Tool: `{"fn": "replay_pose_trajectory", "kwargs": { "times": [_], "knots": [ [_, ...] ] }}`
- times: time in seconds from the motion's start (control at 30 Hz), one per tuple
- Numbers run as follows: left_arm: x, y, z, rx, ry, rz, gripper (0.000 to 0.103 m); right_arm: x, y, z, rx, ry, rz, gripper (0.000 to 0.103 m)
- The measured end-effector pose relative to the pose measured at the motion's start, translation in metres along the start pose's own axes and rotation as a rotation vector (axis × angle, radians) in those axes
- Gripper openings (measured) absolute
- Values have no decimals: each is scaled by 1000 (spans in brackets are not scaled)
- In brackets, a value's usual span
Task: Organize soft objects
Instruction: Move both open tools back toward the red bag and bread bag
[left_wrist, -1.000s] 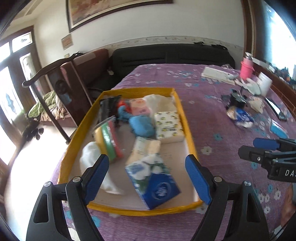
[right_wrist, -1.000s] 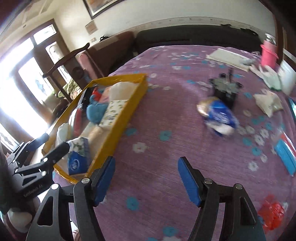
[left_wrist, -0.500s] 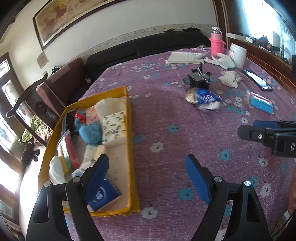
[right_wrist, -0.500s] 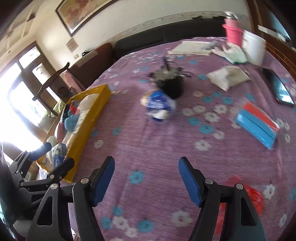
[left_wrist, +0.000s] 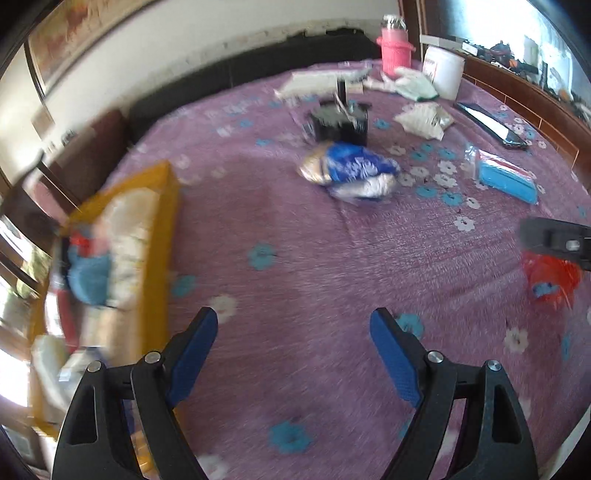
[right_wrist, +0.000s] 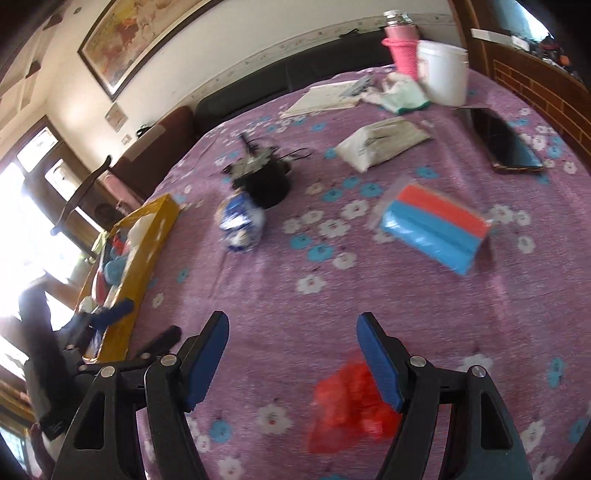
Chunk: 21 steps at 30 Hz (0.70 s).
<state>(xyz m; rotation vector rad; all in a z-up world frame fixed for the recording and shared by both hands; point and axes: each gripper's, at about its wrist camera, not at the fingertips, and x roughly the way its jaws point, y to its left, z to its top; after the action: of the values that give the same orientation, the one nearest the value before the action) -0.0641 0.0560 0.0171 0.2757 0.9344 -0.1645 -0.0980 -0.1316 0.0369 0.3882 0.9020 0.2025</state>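
Note:
A yellow tray (left_wrist: 162, 236) at the left holds several soft items, among them a blue plush (left_wrist: 88, 277); it also shows in the right wrist view (right_wrist: 147, 243). A blue and white packet (left_wrist: 351, 173) lies mid-table, also in the right wrist view (right_wrist: 242, 221). A red soft bag (right_wrist: 351, 402) lies just under my right gripper (right_wrist: 293, 350), which is open and empty. A blue and orange sponge pack (right_wrist: 436, 225) lies to the right. My left gripper (left_wrist: 293, 343) is open and empty over bare cloth right of the tray.
The table has a purple flowered cloth (left_wrist: 314, 266). A black pot (right_wrist: 264, 181), a white packet (right_wrist: 380, 144), a phone (right_wrist: 502, 142), a white tub (right_wrist: 443, 75) and a pink bottle (right_wrist: 402, 51) stand further back. A chair and sofa are behind.
Both grippers have swung right, away from the tray. The red bag has come into view under the right gripper. Both stay open.

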Motion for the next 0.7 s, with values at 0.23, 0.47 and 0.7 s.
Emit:
{"fn": "replay_pose_trajectory", "kwargs": {
  "times": [0.23,0.47,0.7],
  "knots": [
    [21,13,5,-130,18,-167,92,-11,-14,22,-2,-8,-88,76],
    [17,36,-3,-238,-31,-334,99,47,19,70,-61,84,-88,76],
    [17,48,-4,-302,-62,-413,99,119,50,109,-72,197,-38,76]
  ]
}}
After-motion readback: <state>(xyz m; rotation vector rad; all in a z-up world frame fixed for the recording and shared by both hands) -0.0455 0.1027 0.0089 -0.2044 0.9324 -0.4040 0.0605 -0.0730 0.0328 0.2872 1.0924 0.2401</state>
